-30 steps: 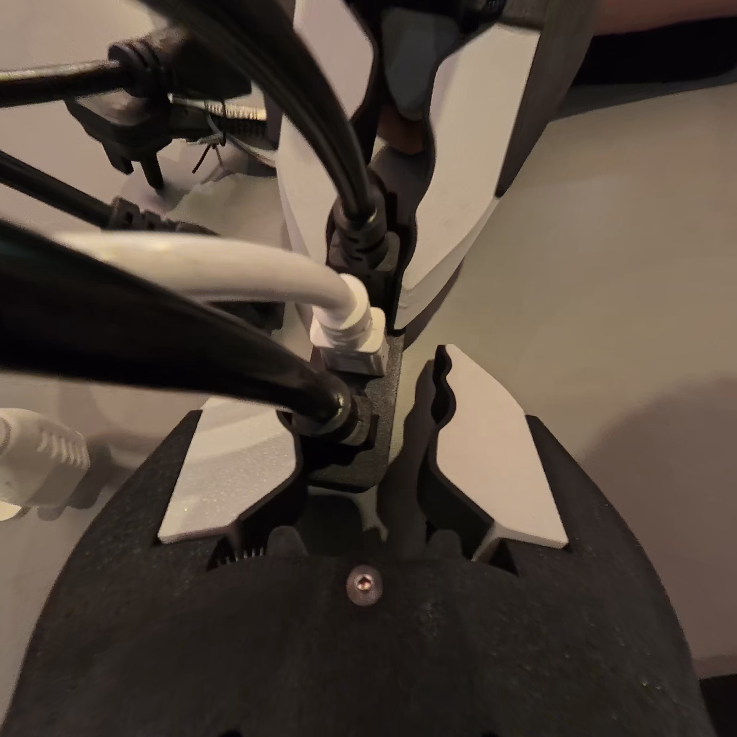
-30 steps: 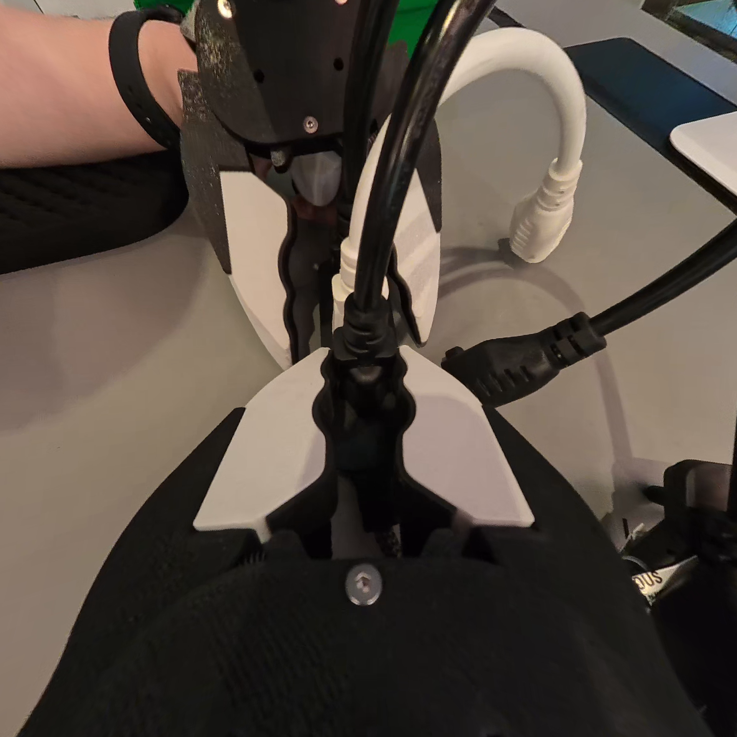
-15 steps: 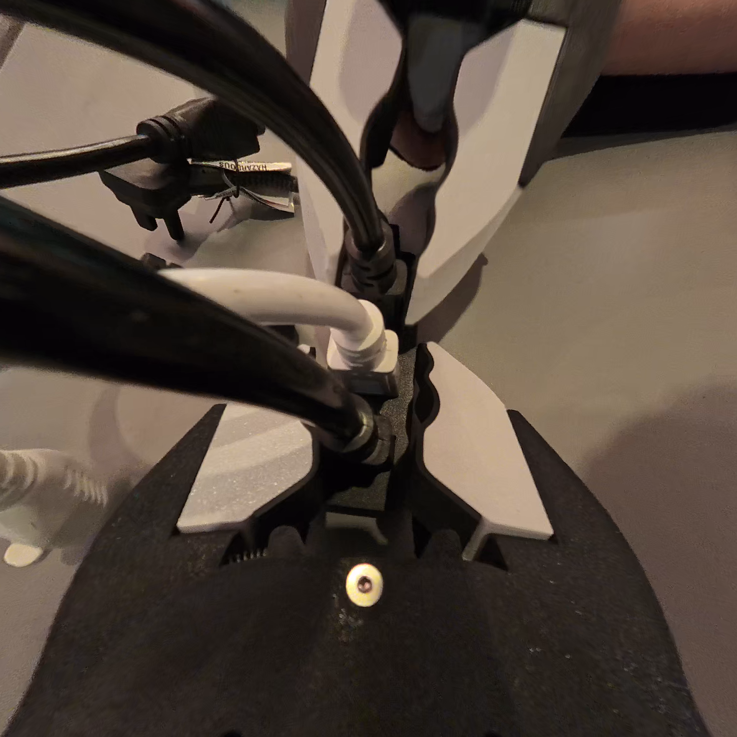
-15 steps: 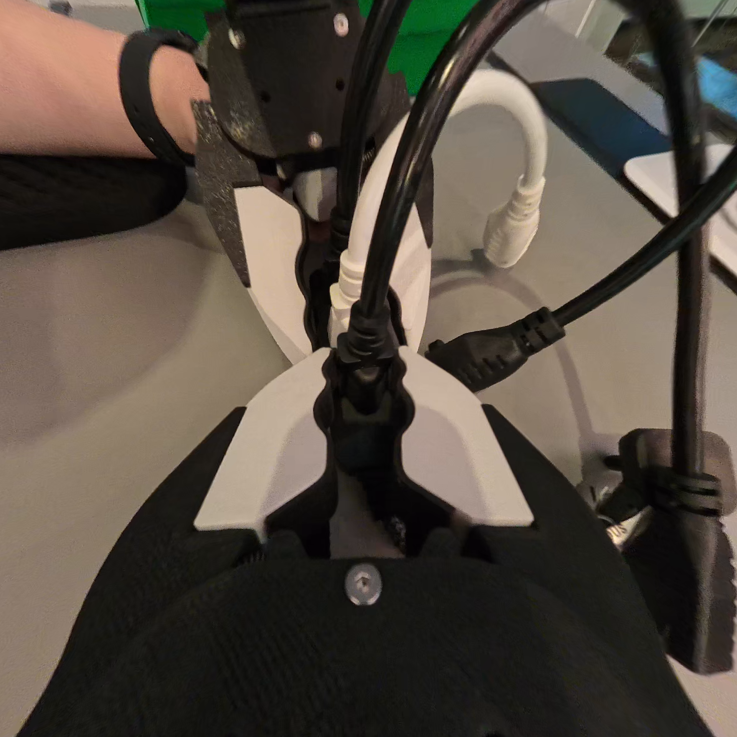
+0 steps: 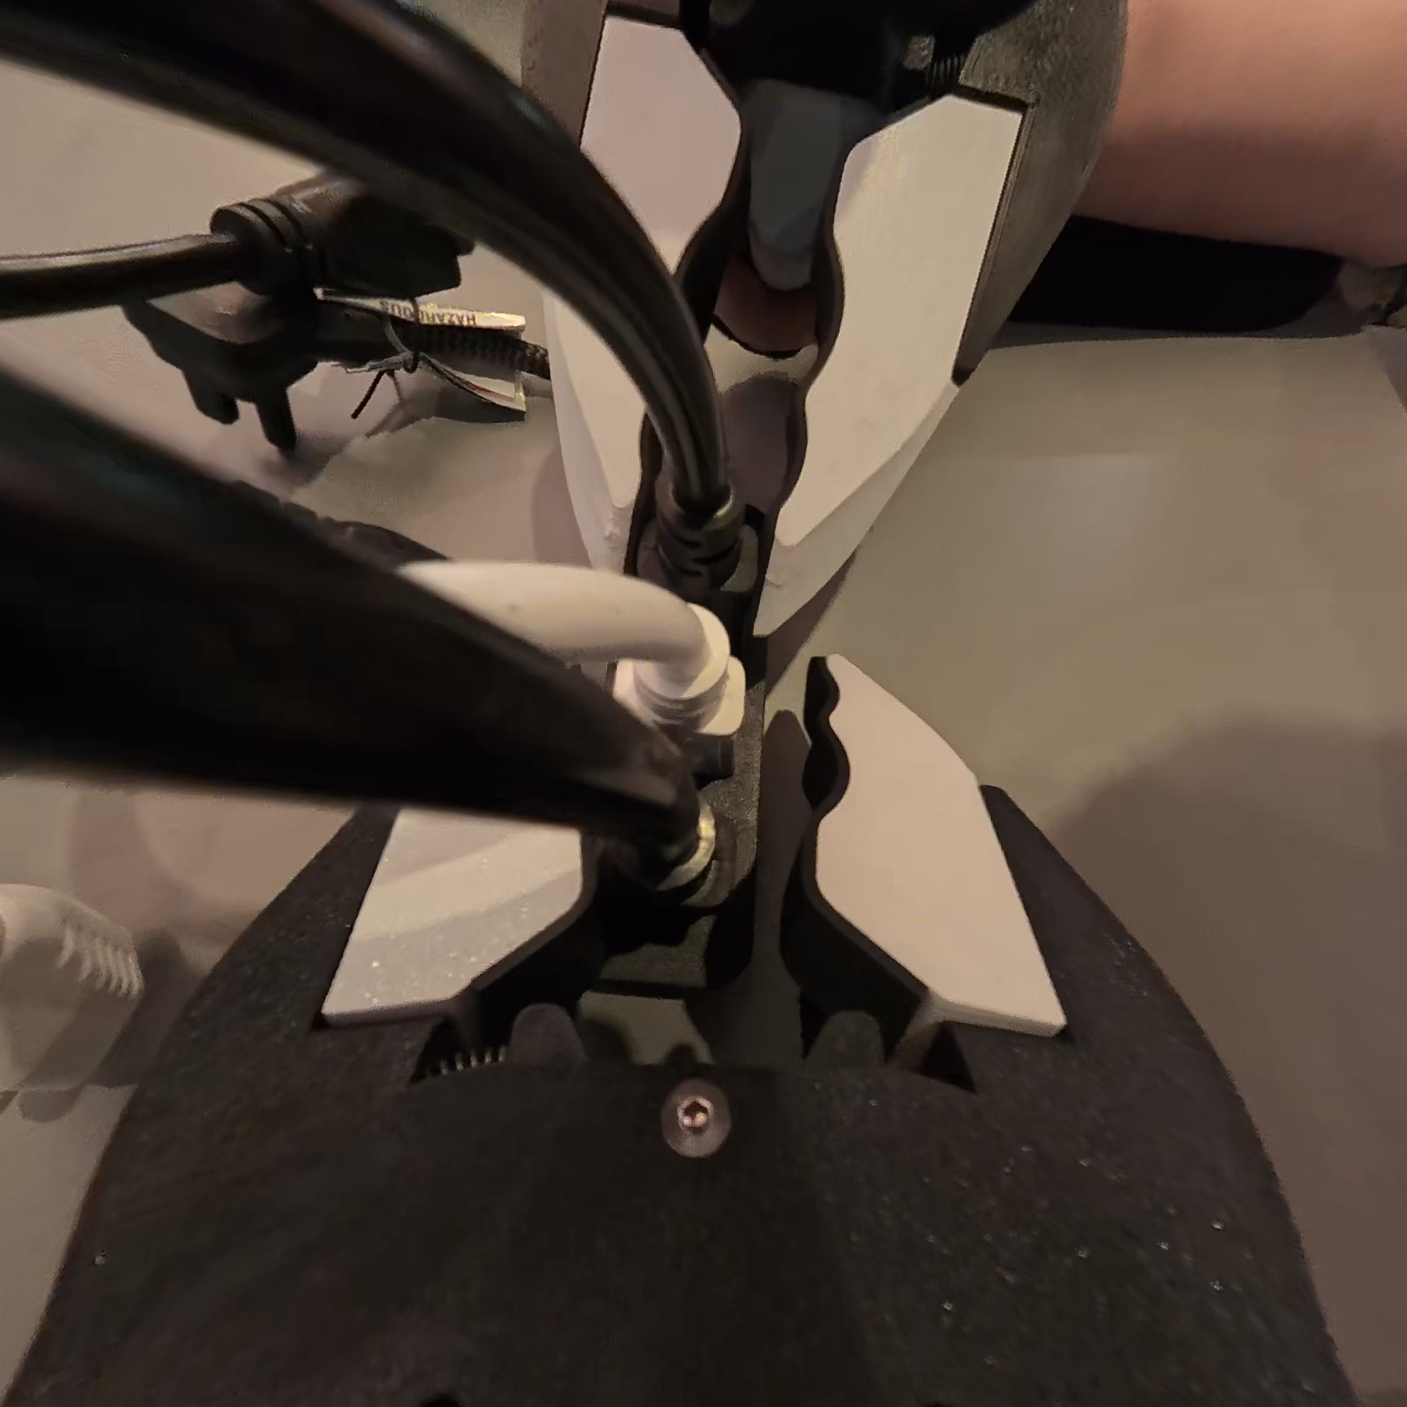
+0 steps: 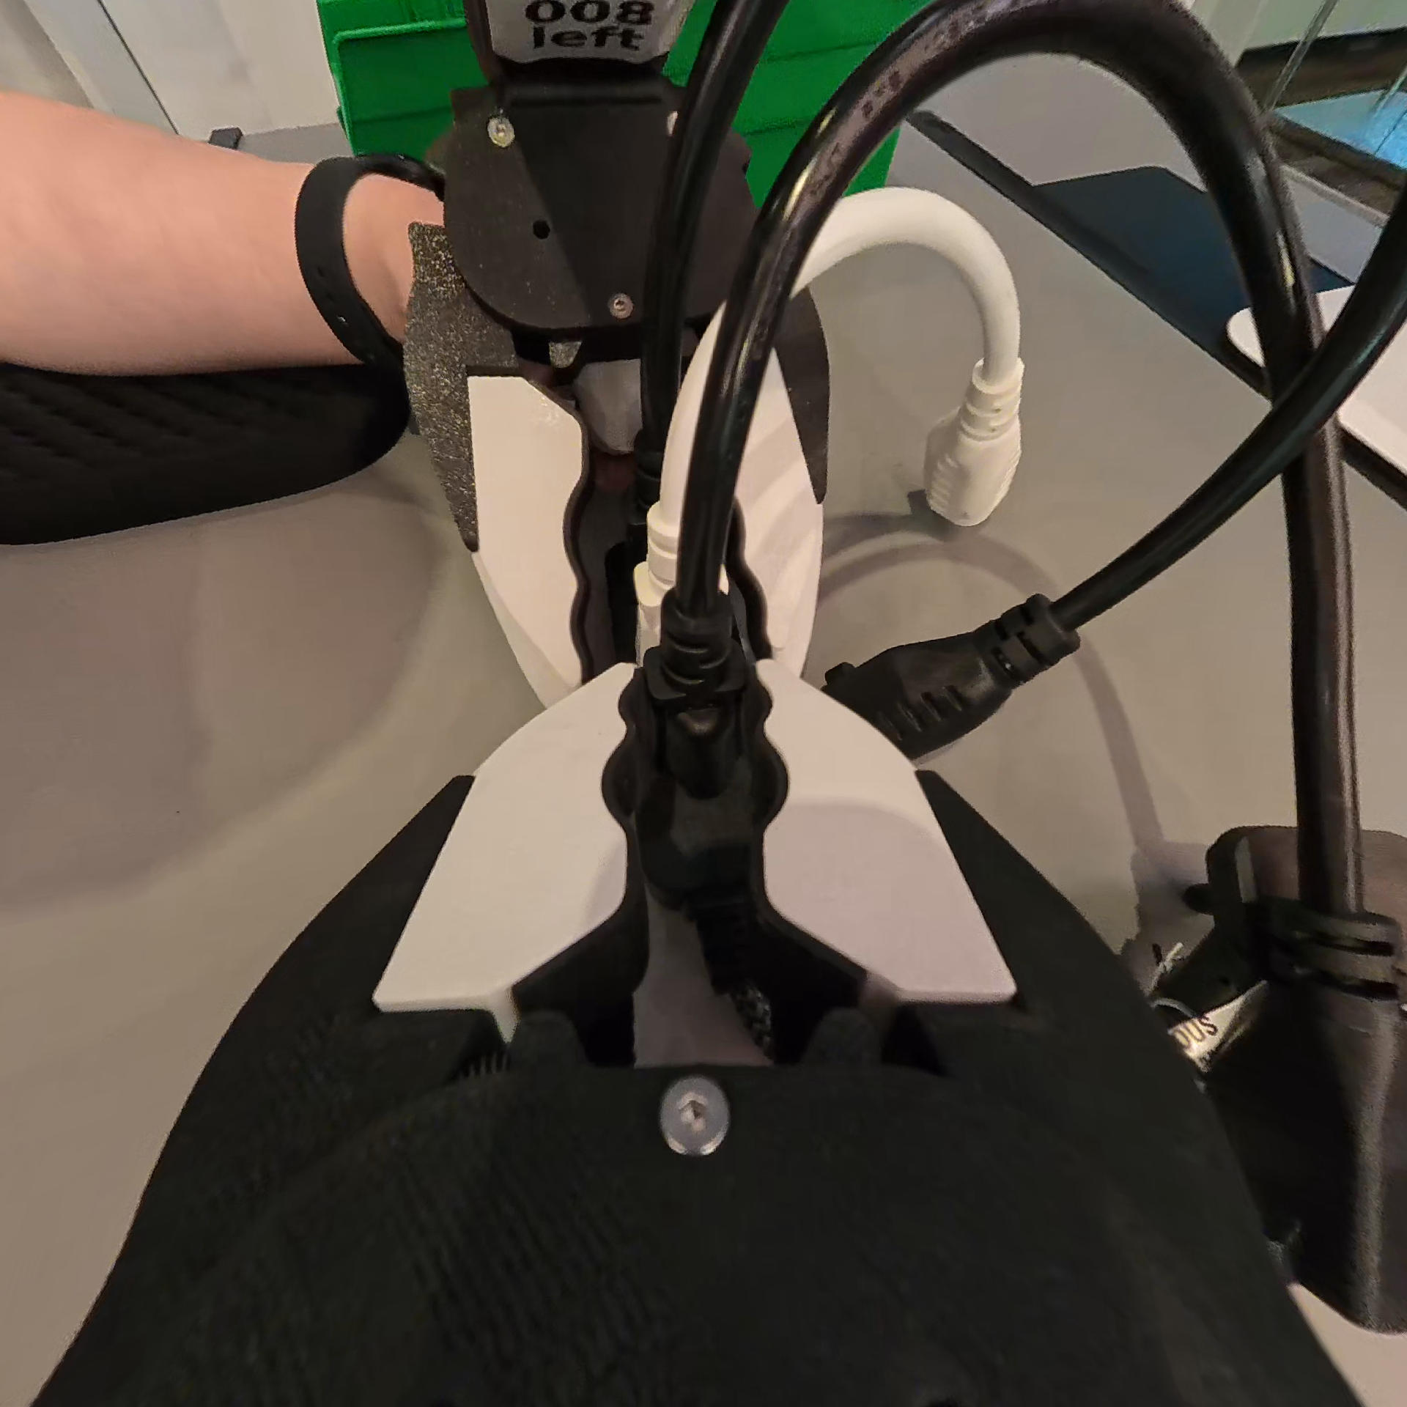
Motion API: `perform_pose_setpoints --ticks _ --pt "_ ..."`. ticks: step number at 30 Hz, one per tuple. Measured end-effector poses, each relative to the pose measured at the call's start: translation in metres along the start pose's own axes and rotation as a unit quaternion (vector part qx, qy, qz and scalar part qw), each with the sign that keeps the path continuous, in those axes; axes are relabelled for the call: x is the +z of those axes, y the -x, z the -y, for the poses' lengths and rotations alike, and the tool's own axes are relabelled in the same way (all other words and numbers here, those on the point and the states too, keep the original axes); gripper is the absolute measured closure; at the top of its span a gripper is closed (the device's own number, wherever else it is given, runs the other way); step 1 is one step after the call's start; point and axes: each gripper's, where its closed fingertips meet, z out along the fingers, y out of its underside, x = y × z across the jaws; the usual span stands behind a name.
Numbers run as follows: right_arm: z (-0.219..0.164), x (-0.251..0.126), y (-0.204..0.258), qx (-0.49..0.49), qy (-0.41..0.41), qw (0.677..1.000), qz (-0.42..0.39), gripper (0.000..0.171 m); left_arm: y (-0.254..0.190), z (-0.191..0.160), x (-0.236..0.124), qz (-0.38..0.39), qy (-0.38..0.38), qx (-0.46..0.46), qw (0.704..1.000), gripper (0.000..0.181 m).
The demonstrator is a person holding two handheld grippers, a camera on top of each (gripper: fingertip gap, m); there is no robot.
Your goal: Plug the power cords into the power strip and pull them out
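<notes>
Straddling the black power strip point(image 5: 750, 731) on the grey table point(image 5: 1104, 647), our left gripper point(image 5: 689, 769) has its fingers spread, a visible gap on the right side, gripping nothing we can confirm. At the strip's far end our right gripper point(image 6: 697, 750) is clamped on a black plug point(image 6: 697, 784). Between the two plugs on the strip sits a white plug point(image 5: 685, 693).

Both wrist cameras face each other closely across the power strip point(image 5: 750, 754).
</notes>
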Motion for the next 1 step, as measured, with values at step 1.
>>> perform_pose_setpoints --ticks 1 --pt "-0.0001 0.0 0.0001 0.002 -0.001 1.0 0.002 0.146 -0.0003 -0.0001 0.0005 0.0 0.004 0.001 1.0 0.125"
